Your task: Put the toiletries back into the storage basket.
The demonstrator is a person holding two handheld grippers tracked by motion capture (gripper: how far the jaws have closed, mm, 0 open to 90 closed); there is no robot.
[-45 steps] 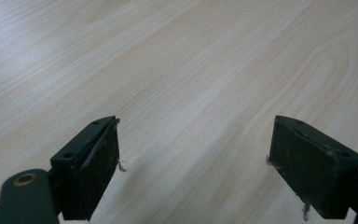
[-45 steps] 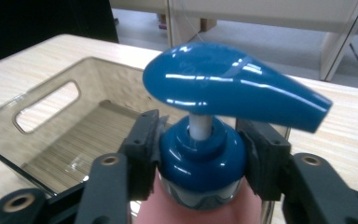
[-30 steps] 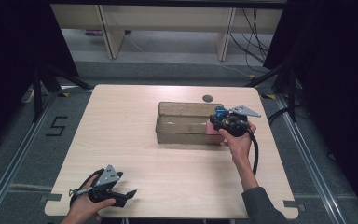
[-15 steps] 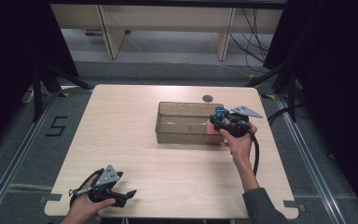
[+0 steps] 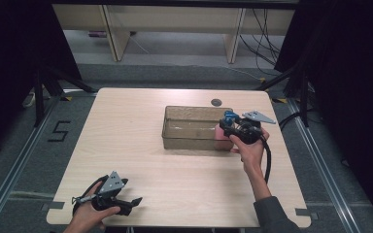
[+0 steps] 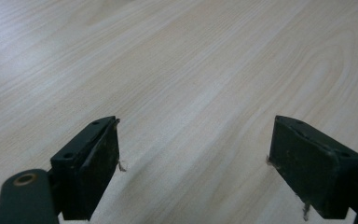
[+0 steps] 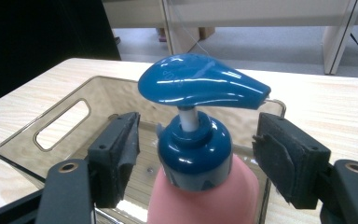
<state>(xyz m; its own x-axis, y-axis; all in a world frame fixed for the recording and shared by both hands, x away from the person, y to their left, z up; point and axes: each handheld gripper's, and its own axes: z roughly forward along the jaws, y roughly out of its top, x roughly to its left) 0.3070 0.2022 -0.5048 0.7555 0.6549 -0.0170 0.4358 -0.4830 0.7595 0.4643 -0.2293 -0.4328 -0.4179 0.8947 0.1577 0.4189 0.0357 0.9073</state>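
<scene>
A person at a pale wooden table worked a pair of hand-held tongs, one in each hand. The right tongs stood released around a pink pump bottle, their black pads parted on either side of its dark blue collar and clear of it; the jaws had just been opening, with the bottle's neck between them. The bottle stood upright inside the right end of a clear smoky-brown bin, its blue pump head rising above the rim. From above, the bin sat toward the far right part of the table, with the right tongs reaching over its right-hand wall and the hand just behind. The bin's handle slot showed in its far wall in the right gripper view. The left tongs rested low at the near left corner of the table, well apart from the bin, jaws spread wide over bare wood with nothing between them. A small dark round disc lay in the tabletop just beyond the bin.
</scene>
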